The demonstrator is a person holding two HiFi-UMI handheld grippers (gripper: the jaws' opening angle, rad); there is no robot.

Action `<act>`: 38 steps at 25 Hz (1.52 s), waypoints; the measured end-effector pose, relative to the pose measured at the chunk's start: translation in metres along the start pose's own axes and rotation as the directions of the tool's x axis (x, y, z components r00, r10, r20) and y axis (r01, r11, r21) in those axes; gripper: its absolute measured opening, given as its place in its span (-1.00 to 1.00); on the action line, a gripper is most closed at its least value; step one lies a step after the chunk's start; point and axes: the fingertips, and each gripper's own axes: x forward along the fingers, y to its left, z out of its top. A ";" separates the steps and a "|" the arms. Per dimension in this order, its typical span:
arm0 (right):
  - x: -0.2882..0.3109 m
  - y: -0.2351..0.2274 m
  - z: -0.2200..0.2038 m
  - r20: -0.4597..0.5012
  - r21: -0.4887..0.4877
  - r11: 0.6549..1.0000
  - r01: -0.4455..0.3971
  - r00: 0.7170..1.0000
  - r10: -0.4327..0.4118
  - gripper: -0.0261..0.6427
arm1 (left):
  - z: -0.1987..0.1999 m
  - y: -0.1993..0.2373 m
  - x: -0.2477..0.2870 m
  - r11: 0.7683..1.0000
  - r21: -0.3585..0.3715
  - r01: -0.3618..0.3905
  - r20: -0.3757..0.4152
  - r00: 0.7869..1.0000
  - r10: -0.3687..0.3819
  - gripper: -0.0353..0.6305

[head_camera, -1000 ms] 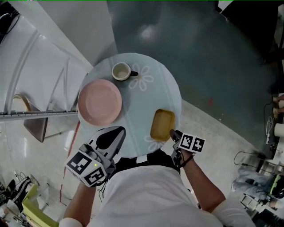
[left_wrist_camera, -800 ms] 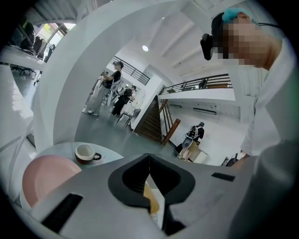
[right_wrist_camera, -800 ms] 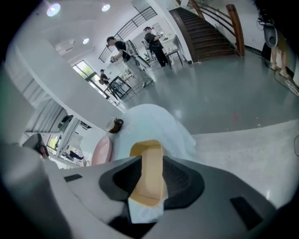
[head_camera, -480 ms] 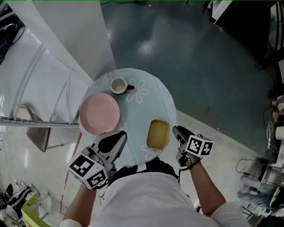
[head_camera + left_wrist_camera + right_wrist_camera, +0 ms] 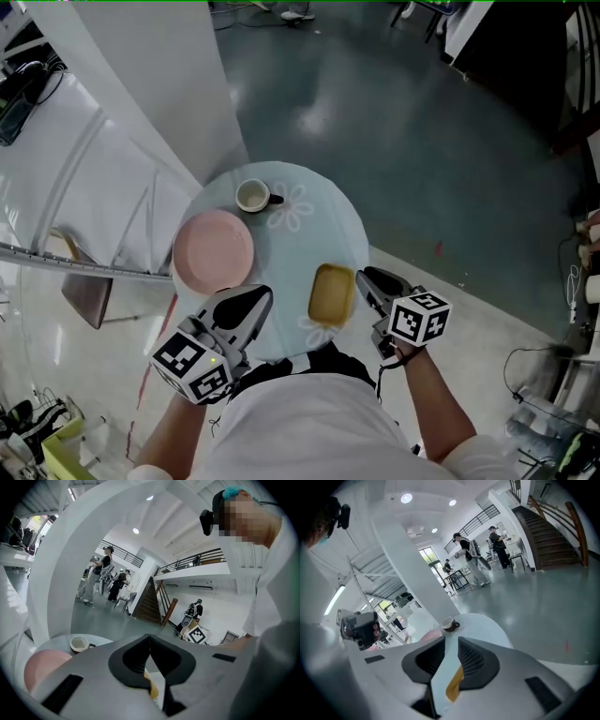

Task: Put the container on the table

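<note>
The yellow container (image 5: 332, 293) lies flat on the round pale blue table (image 5: 314, 230), near its front right edge. My right gripper (image 5: 364, 277) hangs just right of the container and above it. Its jaws are closing with nothing between them. In the right gripper view a strip of the container (image 5: 454, 684) shows far below the gap of that gripper (image 5: 451, 639). My left gripper (image 5: 262, 292) hovers over the table's front left edge. Its tips (image 5: 150, 637) meet, empty. A sliver of the container (image 5: 152, 688) shows beneath them.
A pink plate (image 5: 214, 250) lies on the table's left side and a cup (image 5: 252, 195) stands at the far edge. A white slanted column (image 5: 159, 84) and a chair (image 5: 84, 291) stand left of the table. Grey floor (image 5: 422, 141) surrounds the far side.
Both grippers have risen, the right one more. The right gripper has come away from the container's near right corner, and the container stays on the table.
</note>
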 end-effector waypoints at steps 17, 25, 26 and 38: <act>-0.024 0.091 0.048 0.068 -0.177 0.965 -0.193 0.976 0.207 -0.77 | 0.000 -0.021 -0.006 1.000 0.020 0.003 0.018 1.000 -0.003 -0.83; -0.030 0.114 0.052 0.060 -0.305 0.926 -0.220 0.966 0.250 -0.82 | -0.001 -0.024 -0.004 1.000 0.019 -0.003 0.018 1.000 0.003 -0.83; -0.030 0.116 0.052 0.060 -0.313 0.923 -0.224 0.965 0.254 -0.82 | -0.001 -0.024 -0.004 1.000 0.018 -0.004 0.017 1.000 0.004 -0.83; -0.021 0.116 0.046 0.036 -0.342 0.914 -0.217 0.969 0.244 -0.85 | -0.003 -0.019 -0.005 1.000 0.012 -0.014 0.016 1.000 0.014 -0.83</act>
